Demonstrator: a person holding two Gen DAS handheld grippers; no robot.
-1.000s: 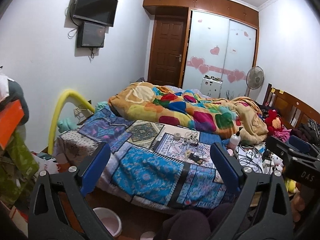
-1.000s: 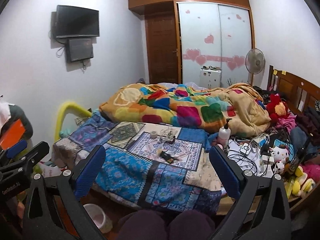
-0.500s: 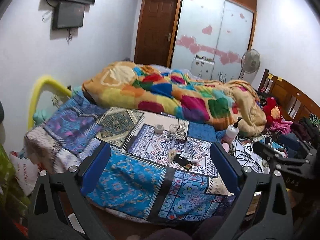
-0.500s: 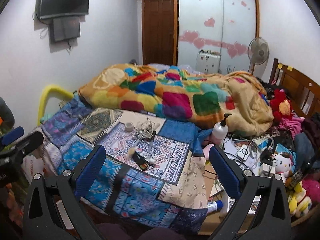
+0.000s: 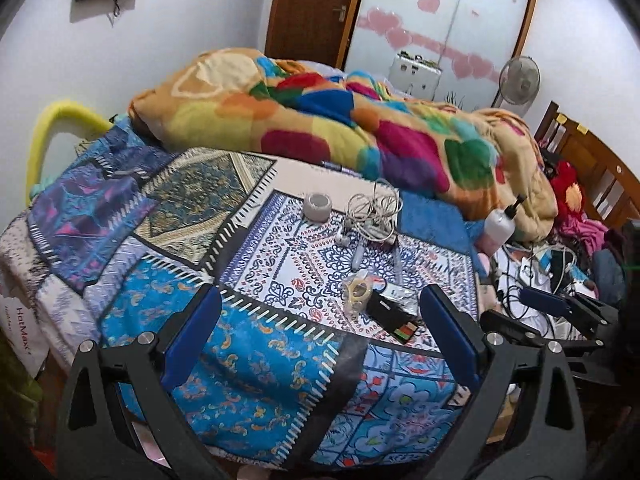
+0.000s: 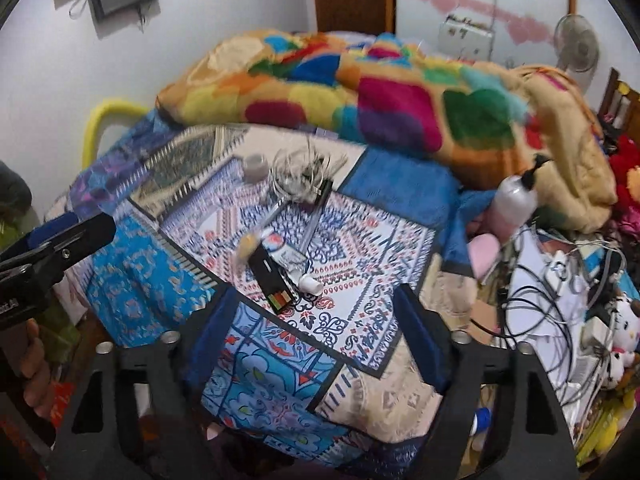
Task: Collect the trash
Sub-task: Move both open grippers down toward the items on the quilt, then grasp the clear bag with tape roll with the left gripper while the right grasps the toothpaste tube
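Observation:
Small items lie on the patterned bedspread (image 5: 248, 360): a crumpled clear wrapper (image 5: 357, 290), a black flat box (image 5: 394, 316), a squeezed white tube (image 6: 290, 262), a grey tape roll (image 5: 318, 207) and a tangle of white cables (image 5: 374, 210). The black box also shows in the right wrist view (image 6: 272, 278). My left gripper (image 5: 320, 344) is open and empty, just short of the wrapper and box. My right gripper (image 6: 312, 344) is open and empty, just short of the box and tube.
A colourful quilt (image 5: 340, 120) is heaped at the back of the bed. A white pump bottle (image 5: 500, 224), cables, chargers and plush toys (image 6: 616, 336) crowd the right side. A yellow foam arch (image 5: 52, 120) stands at the left wall. A wardrobe and fan stand behind.
Both grippers have moved forward and tilted down toward the bed. The items on the bedspread are now much closer and larger. Both stay open.

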